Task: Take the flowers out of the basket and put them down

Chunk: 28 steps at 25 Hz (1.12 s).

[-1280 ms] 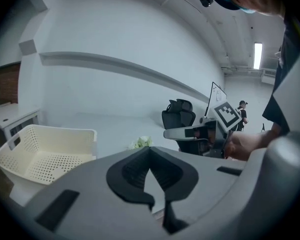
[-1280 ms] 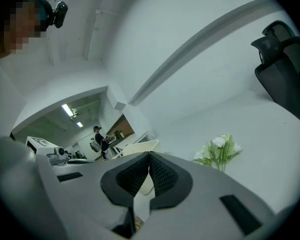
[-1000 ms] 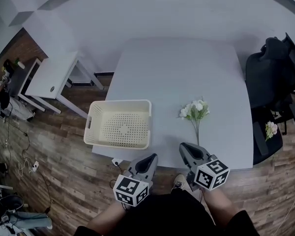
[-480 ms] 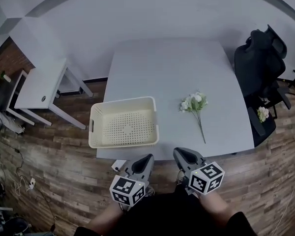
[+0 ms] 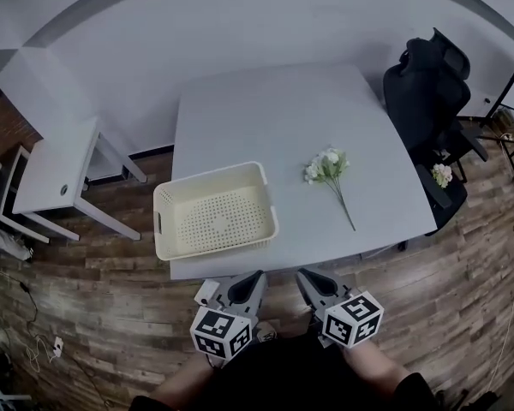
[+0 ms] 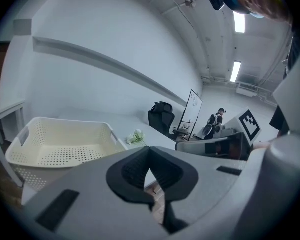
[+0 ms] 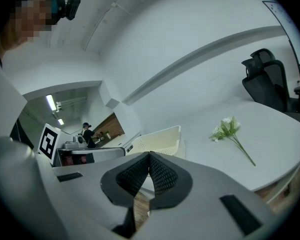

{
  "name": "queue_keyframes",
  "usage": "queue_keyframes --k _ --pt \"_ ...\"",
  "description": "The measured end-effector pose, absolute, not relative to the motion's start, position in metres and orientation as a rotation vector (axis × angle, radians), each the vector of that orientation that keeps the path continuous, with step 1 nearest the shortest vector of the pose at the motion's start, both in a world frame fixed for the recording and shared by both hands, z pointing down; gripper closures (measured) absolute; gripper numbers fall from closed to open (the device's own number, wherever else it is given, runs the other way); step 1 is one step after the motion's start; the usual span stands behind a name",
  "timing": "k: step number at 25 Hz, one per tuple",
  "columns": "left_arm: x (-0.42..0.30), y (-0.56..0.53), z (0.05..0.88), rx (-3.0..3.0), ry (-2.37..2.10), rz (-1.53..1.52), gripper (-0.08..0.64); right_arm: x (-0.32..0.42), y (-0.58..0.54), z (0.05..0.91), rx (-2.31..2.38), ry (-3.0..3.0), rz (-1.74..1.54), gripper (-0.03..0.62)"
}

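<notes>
The left gripper (image 6: 149, 158) hides part of the basket (image 6: 27, 171).

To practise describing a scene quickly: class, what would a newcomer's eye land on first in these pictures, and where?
First, the white flowers lying on the pale table, right of the empty cream basket at its near left corner. Then the left gripper and right gripper at the bottom of the head view, both shut and empty, short of the table's edge.

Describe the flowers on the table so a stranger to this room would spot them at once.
Find the big pale table in the middle of the room. Right of the cream basket, apart from it, lies a white bunch of flowers, stem toward the near edge. The other bunch sits on the black chair.
</notes>
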State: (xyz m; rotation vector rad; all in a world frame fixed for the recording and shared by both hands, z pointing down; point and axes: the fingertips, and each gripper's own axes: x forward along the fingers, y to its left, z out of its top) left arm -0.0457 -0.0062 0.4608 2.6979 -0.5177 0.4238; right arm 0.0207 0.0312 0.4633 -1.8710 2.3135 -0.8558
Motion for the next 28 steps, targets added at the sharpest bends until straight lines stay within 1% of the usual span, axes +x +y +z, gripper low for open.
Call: queue_keyframes --k 8,28 --pt "-0.059 0.012 0.461 2.731 -0.43 0.436 0.554 0.0 0.053 0.466 -1.928 2.247 -0.842 0.569" --pt "-0.09 0.023 0.458 2.727 -0.454 0.394 0.554 -0.032 0.058 0.463 -1.9 2.293 -0.832 0.57"
